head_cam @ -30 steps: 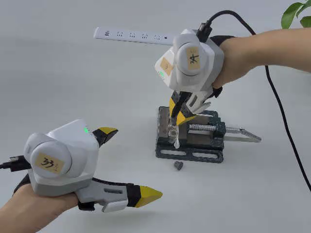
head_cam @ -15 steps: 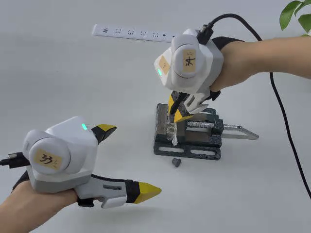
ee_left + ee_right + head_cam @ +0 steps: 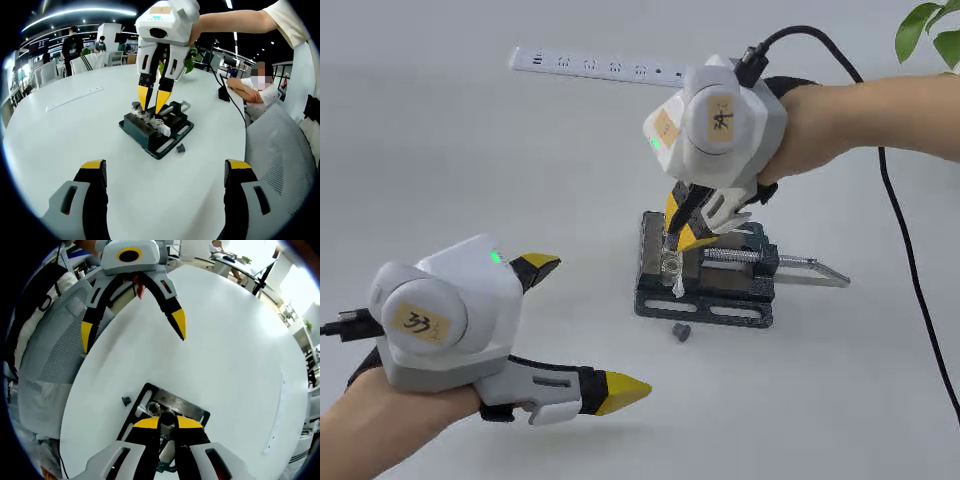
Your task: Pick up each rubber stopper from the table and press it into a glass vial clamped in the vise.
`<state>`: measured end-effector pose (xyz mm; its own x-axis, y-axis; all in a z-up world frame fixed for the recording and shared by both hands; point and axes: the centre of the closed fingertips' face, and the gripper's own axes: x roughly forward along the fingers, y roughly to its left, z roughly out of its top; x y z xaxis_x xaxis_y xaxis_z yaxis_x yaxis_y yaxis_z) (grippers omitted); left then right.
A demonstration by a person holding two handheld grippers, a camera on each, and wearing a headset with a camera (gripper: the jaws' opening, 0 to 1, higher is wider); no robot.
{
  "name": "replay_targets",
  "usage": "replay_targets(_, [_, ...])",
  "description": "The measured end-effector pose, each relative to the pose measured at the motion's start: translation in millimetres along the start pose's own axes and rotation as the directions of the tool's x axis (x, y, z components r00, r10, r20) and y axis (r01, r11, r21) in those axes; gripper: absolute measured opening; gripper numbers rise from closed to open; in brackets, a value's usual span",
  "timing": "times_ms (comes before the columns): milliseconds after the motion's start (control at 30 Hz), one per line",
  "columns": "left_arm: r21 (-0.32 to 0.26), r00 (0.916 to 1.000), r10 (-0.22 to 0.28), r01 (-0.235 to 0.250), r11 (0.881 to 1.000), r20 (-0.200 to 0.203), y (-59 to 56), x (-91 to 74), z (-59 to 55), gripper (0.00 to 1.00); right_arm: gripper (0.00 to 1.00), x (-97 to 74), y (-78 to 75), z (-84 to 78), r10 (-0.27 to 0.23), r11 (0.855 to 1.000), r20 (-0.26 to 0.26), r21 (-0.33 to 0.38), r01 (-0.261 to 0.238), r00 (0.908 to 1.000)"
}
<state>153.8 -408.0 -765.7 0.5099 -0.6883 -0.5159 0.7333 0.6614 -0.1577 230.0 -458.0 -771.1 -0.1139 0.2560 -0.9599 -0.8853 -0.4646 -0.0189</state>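
Small dark grey rubber stopper [image 3: 682, 333] lying loose just in front of the dark green metal vise [image 3: 720, 300], clear glass vial [image 3: 672, 270] clamped in it, second dark stopper [image 3: 167, 418] above the vial, pinched between the right gripper [image 3: 167, 423] tips.

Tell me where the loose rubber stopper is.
In the head view the loose rubber stopper lies on the table in front of the vise, toward its left end.

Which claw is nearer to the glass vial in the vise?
Right. The right claw holds a stopper directly over the vial; the left claw hangs open, well apart.
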Motion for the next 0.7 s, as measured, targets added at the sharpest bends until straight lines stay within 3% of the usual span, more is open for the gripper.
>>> replay_targets(167, [0.000,1.0000,0.002,-0.002,1.000,-0.001,-0.6,-0.3,0.2,0.97,0.05,0.2,0.3,0.1,0.008,0.999,-0.001,-0.038,-0.008,1.0000])
replay_targets(700, [-0.006,1.0000,-0.007,0.006,1.000,-0.007,-3.6,1.1,-0.4,0.97,0.07,-0.3,-0.6,-0.1,0.003,0.998,-0.002,-0.070,-0.004,1.0000])
